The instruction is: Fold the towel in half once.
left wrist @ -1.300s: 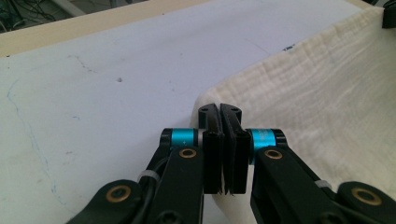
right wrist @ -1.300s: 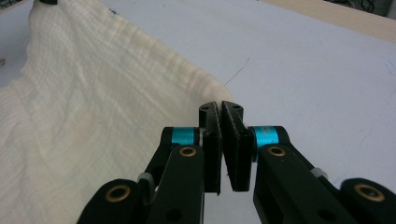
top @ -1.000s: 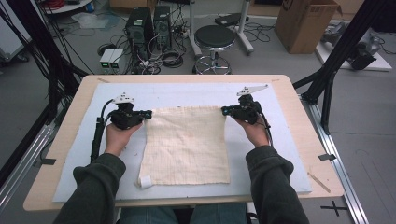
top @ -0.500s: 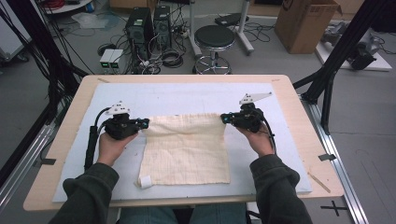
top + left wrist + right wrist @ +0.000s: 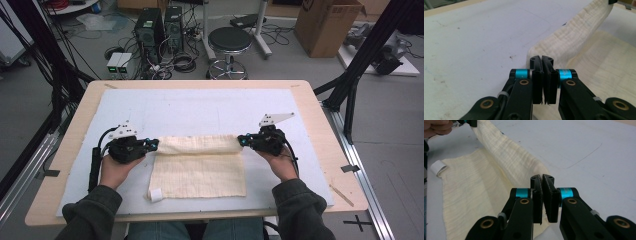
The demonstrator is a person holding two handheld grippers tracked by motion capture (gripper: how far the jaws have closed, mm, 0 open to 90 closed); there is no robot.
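Seen from above: cream cloth [image 5: 200, 170] spread on the pale blue mat [image 5: 200, 107] covering the wooden surface [image 5: 315, 107], lying toward the near edge, about midway between the left and right edges. Far hem of the cloth lifted and rolled back toward the near edge, forming a raised fold [image 5: 200, 144] stretched between two grippers. Left gripper [image 5: 152, 144] clenched on the fold's left corner; right gripper [image 5: 241, 141] clenched on its right corner. Both held low over the mat by a person's hands, left hand [image 5: 117, 170] and right hand [image 5: 280, 164], dark sleeves entering from the near edge. Grey three-cornered plates riding on top of each gripper, a black cable [image 5: 94, 167] trailing down beside the left forearm. Small white tag [image 5: 156, 195] curled at the cloth's near left corner.

From the left gripper view: black jaws pressed together on the cloth [image 5: 574, 37] corner, left gripper [image 5: 542, 58] with no gap showing, ridged fabric running away in a taut band toward the upper right, the flat layer below it on the right.

From the right gripper view: right gripper [image 5: 542, 177] likewise closed tight on the cloth [image 5: 506, 152], lifted band stretching off to the upper left, flat cloth beneath, white tag [image 5: 437, 167] at far left.

Beyond the far edge: a round black stool [image 5: 230, 40], computer towers [image 5: 159, 25], a cardboard box [image 5: 327, 25] on the floor.
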